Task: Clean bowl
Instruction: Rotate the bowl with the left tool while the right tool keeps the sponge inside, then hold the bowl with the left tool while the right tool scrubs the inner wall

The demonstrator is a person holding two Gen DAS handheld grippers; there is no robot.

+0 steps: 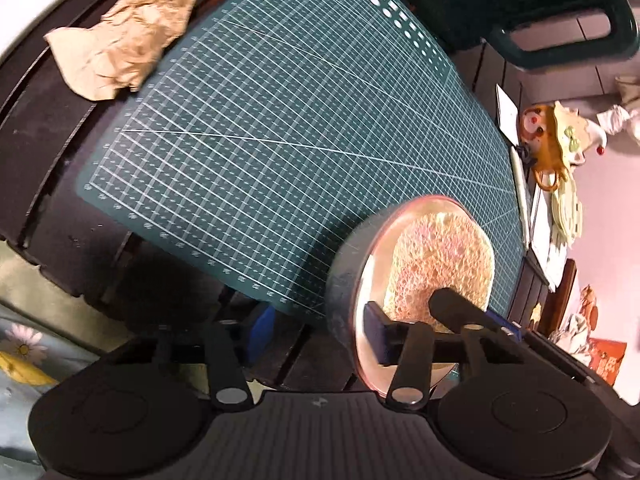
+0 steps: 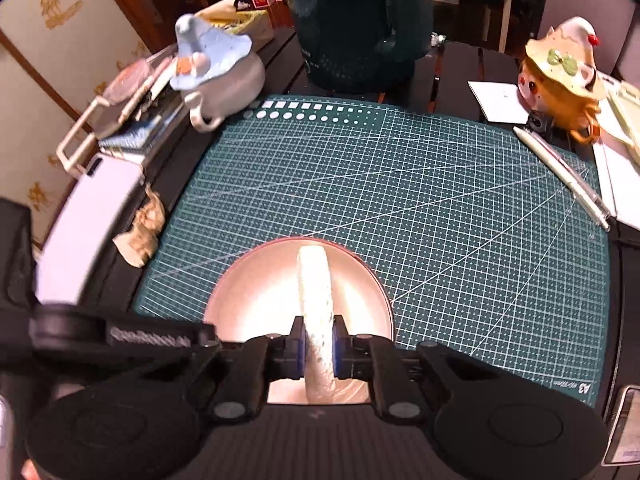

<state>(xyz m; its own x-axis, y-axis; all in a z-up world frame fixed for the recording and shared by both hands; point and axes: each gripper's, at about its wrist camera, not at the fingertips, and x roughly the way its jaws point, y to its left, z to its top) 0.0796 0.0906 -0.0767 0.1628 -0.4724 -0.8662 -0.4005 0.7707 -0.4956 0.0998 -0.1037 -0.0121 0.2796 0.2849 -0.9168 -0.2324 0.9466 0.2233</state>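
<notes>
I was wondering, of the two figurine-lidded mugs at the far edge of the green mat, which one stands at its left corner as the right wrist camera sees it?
The pale blue ceramic mug with the blue hat-shaped lid; the orange ceramic mug with the cream lid sits at the right corner.

Right hand-held gripper (image 2: 319, 350) clamping upright sponge (image 2: 316, 300), inside bowl (image 2: 248, 300)

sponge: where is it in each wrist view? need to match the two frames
Left wrist: sponge at lower right, seen flat-on inside the tilted bowl.
Right wrist: sponge at bottom centre, seen edge-on, clamped in the right gripper over the bowl.
Shared landmark: the green cutting mat under the bowl.
</notes>
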